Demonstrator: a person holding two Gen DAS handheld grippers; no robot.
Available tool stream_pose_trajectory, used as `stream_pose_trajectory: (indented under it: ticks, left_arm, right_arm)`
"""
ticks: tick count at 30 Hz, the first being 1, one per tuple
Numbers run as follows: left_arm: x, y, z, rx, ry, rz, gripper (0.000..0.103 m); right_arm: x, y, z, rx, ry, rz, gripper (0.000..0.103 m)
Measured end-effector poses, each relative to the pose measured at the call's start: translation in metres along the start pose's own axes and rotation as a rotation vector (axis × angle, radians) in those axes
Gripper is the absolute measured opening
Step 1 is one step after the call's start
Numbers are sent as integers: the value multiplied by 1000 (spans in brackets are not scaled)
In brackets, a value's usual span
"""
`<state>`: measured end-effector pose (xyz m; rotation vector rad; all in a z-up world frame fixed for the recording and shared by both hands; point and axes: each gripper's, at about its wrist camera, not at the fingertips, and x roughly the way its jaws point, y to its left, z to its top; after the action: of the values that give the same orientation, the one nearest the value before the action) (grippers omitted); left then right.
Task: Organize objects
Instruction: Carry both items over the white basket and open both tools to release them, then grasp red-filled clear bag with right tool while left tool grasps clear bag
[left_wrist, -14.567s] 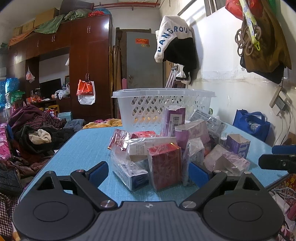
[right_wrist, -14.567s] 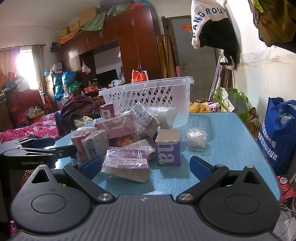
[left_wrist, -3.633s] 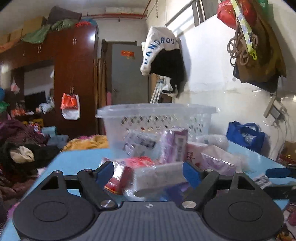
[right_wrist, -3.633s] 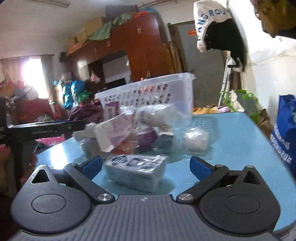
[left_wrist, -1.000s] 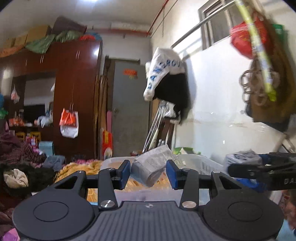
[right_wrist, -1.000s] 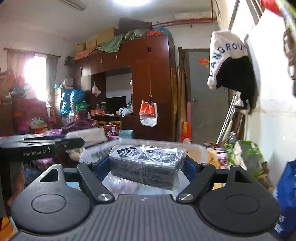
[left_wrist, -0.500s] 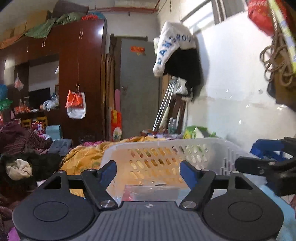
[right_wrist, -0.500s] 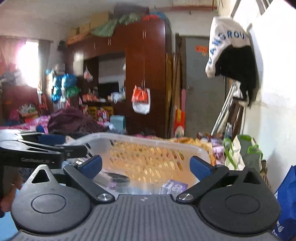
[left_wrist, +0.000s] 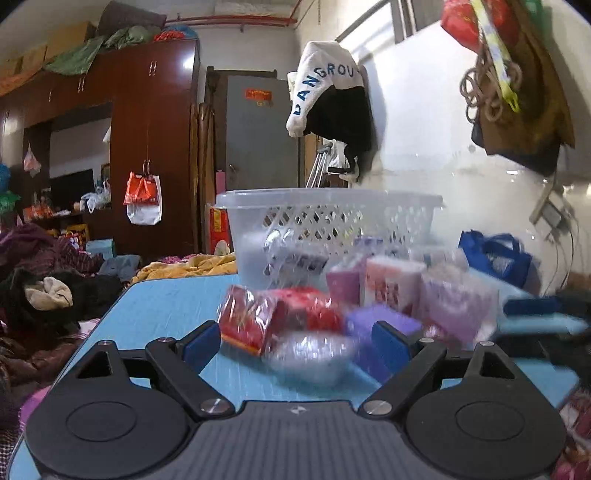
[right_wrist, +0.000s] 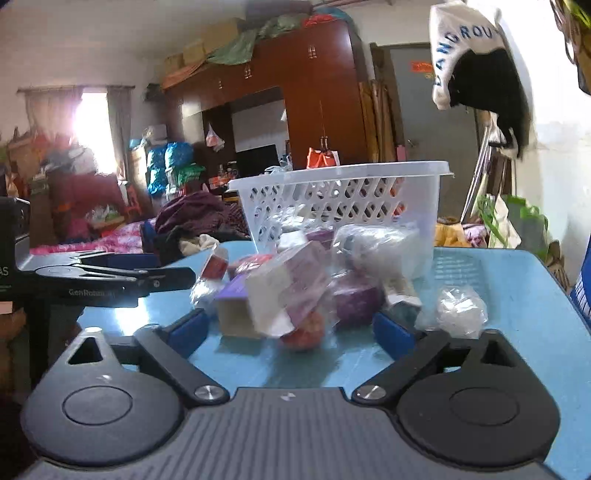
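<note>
A white lattice basket (left_wrist: 332, 218) stands at the far side of the blue table (left_wrist: 162, 306); it also shows in the right wrist view (right_wrist: 343, 199). A pile of wrapped packets lies in front of it: a red packet (left_wrist: 255, 321), a clear-wrapped packet (left_wrist: 310, 356), purple and pink boxes (left_wrist: 391, 291). My left gripper (left_wrist: 295, 341) is open and empty, low over the near packets. My right gripper (right_wrist: 291, 325) is open and empty, its jaws either side of a wrapped pink-white box (right_wrist: 284, 291) without touching it. A white wrapped ball (right_wrist: 460, 312) lies at the right.
The other gripper shows at the left of the right wrist view (right_wrist: 110, 280) and at the right of the left wrist view (left_wrist: 543, 321). Clothes are heaped left of the table (left_wrist: 44, 280). A blue bag (left_wrist: 495, 258) sits by the wall.
Both grippers have dropped from above the basket back down to the pile on the table. Both stay open and empty, after letting their packets go into the basket a second ago.
</note>
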<state>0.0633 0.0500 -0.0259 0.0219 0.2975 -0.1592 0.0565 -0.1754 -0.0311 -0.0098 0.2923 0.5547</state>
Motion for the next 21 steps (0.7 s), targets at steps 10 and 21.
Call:
stream_pose_trajectory:
  ticks: [10,21]
  left_arm:
    - [14,3,-10,-27,54,14,91]
    - [26,-12,-6,-19,75,71,85]
  right_arm:
    - [24,4,4,-25,7,-2,44]
    - [-19,-11,8,29,-86,14,42]
